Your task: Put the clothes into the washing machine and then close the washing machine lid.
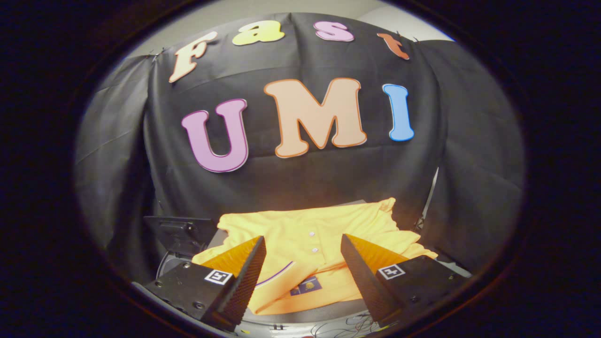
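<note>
black cloth wall behind; yellow shirt (310,244) on surface, tool (303,244) spread above it.

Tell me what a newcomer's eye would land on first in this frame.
The bright yellow shirt stands out most: it lies crumpled just ahead of and partly between the fingers, with a row of small buttons and a dark label near its lower edge. The gripper comes next, its fingers wide apart and pressing on nothing. Behind the shirt hangs the black cloth wall, and a dark raised lid-like panel sits beside the shirt by the left finger.
</note>
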### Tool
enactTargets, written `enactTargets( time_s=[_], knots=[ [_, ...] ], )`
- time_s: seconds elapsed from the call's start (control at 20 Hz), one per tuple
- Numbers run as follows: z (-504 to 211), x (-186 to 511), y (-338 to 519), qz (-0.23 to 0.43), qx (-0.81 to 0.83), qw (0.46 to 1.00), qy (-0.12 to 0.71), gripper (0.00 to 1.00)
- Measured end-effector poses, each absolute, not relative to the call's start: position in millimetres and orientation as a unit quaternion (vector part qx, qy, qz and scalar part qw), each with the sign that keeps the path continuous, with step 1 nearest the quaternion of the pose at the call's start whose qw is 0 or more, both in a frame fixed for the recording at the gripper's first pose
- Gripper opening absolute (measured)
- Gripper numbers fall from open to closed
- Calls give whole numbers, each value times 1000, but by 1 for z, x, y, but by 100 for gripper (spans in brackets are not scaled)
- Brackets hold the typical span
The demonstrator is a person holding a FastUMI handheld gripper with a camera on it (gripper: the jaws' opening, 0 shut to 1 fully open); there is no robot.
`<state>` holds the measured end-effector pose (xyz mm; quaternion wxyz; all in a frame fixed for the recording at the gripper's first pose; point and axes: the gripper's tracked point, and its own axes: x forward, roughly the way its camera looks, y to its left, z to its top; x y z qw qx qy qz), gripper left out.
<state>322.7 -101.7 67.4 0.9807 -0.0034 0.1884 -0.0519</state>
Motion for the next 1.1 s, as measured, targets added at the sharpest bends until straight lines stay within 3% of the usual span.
enactTargets(
  time_s=[0.45,0.55,0.65,0.7,1.05,1.1],
  knots=[
    [3,359,-109,-66,-69,946,310,98],
    [-1,371,-112,-71,-67,947,306,100],
    [-21,363,-115,-65,-44,930,358,100],
    [-15,367,-114,-53,-42,939,338,100],
    [-13,366,-115,-54,-43,938,340,68],
    [-7,365,-111,-56,-35,939,337,53]
  ],
)
